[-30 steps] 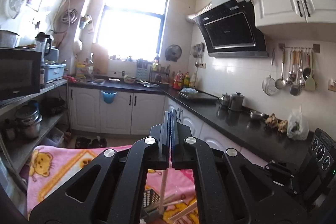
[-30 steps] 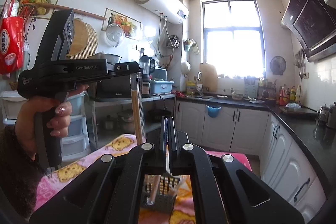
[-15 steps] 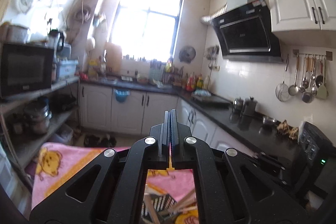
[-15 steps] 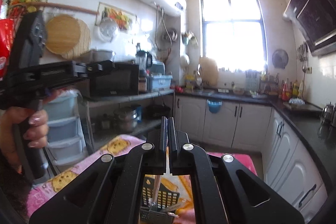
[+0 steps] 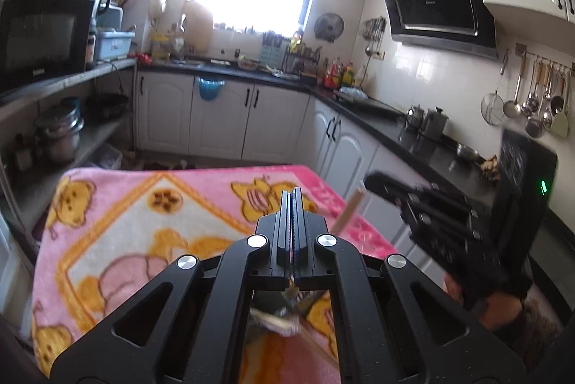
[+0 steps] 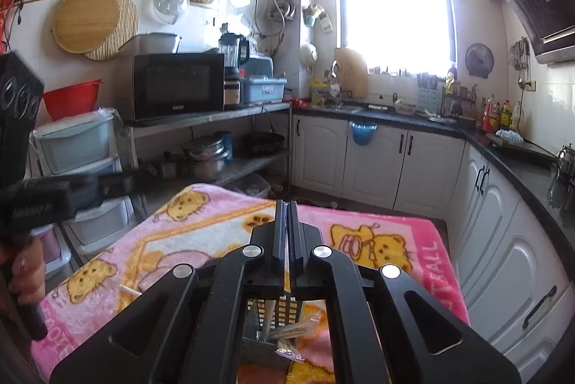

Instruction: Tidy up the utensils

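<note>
Both grippers, left (image 5: pixel 293 204) and right (image 6: pixel 286 215), were clenched empty; your basket (image 6: pixel 267 341), bottom centre, held some utensils, one chopstick (image 6: pixel 130 291) remained on the desk.

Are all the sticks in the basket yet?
Not quite. Some utensils already sit in the grey basket. The right hand-held gripper seems shut on a wooden stick just above it. Another stick lies loose on the pink blanket, so that looks left.
</note>
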A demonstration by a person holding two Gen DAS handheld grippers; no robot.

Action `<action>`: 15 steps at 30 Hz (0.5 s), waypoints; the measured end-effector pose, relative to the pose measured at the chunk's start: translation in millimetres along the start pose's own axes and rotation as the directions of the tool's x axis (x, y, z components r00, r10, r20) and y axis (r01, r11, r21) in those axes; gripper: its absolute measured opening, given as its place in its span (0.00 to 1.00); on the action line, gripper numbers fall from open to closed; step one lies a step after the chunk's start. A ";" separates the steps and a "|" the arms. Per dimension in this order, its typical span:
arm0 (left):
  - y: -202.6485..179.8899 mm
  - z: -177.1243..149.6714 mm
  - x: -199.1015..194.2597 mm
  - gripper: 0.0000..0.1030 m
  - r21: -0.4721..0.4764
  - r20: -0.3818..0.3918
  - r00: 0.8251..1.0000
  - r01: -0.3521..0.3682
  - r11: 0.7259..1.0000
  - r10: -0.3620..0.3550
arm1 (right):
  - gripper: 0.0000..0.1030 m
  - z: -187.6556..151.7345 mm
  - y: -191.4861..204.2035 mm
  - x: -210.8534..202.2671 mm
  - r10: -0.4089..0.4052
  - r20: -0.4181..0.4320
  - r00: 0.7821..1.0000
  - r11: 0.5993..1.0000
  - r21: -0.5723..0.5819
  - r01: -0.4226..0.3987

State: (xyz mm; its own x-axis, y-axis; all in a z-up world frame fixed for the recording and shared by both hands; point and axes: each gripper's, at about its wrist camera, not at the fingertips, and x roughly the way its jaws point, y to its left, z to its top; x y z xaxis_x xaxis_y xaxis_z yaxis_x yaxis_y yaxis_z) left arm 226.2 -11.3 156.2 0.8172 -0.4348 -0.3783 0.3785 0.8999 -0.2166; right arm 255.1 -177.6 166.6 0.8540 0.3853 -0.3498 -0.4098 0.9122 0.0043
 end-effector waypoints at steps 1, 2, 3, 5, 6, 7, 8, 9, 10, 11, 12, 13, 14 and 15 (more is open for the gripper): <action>0.5 -6.5 -1.6 0.00 0.000 -0.006 1.000 -0.002 1.000 0.002 | 0.02 -1.4 0.2 3.3 0.000 -0.012 1.000 1.000 -0.003 0.000; 0.4 -9.6 -3.0 0.00 0.003 -0.009 1.000 0.001 1.000 -0.001 | 0.02 -2.4 0.7 5.2 -0.001 -0.023 1.000 1.000 -0.004 0.001; -1.1 -13.8 -5.6 0.00 0.006 -0.010 1.000 0.002 1.000 -0.002 | 0.03 -4.0 0.7 7.0 -0.001 -0.033 0.999 1.000 -0.001 0.001; -2.6 -22.1 -12.0 0.00 0.015 -0.006 1.000 0.003 1.000 -0.003 | 0.07 -7.1 -0.9 8.6 -0.001 -0.043 0.999 1.000 0.010 0.001; -4.1 -25.1 -14.2 0.00 0.019 -0.007 1.000 0.003 1.000 -0.003 | 0.16 -7.6 -2.0 8.7 -0.003 -0.047 0.999 1.000 0.015 0.003; -4.7 -28.5 -15.7 0.00 0.022 -0.009 1.000 0.000 1.000 0.001 | 0.21 -9.3 -4.3 7.6 -0.007 -0.050 0.999 1.000 0.024 0.008; -5.0 -32.6 -17.2 0.00 0.021 -0.013 1.000 -0.001 1.000 0.001 | 0.29 -10.1 -5.6 6.3 -0.007 -0.048 0.999 1.000 0.029 0.009; -4.4 -36.6 -18.9 0.00 0.016 -0.017 1.000 -0.002 1.000 0.003 | 0.30 -11.8 -6.1 4.2 -0.010 -0.045 0.999 0.999 0.032 0.012; -3.8 -40.1 -20.2 0.00 0.014 -0.020 1.000 -0.007 1.000 0.007 | 0.30 -13.2 -8.4 1.4 -0.014 -0.045 0.999 0.999 0.032 0.015; -3.8 -42.2 -20.8 0.00 0.012 -0.024 1.000 -0.008 1.000 0.009 | 0.34 -14.7 -8.9 -0.5 -0.017 -0.046 0.999 0.999 0.030 0.019; -3.0 -45.6 -22.0 0.00 0.008 -0.026 1.000 -0.008 1.000 0.008 | 0.42 -16.5 -9.8 -3.2 -0.023 -0.046 0.999 0.999 0.030 0.024; -1.4 -49.6 -23.5 0.00 0.000 -0.029 1.000 -0.007 1.000 0.007 | 0.45 -18.2 -11.5 -5.5 -0.025 -0.046 0.999 0.999 0.031 0.026; -0.3 -52.2 -24.1 0.03 -0.007 -0.032 0.999 -0.010 1.000 0.010 | 0.46 -20.0 -11.9 -8.1 -0.028 -0.046 0.999 0.999 0.030 0.030; 1.6 -55.7 -25.3 0.10 -0.018 -0.036 0.999 -0.012 1.000 0.011 | 0.47 -21.7 -11.8 -10.9 -0.032 -0.048 0.998 0.999 0.027 0.033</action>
State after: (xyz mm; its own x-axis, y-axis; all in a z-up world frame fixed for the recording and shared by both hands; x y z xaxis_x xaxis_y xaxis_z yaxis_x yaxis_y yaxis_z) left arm 181.9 -0.7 115.3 0.8053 -0.4254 -0.4130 0.3605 0.9043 -0.2284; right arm 243.6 -195.6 150.1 0.8503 0.3490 -0.3938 -0.3726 0.9278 0.0176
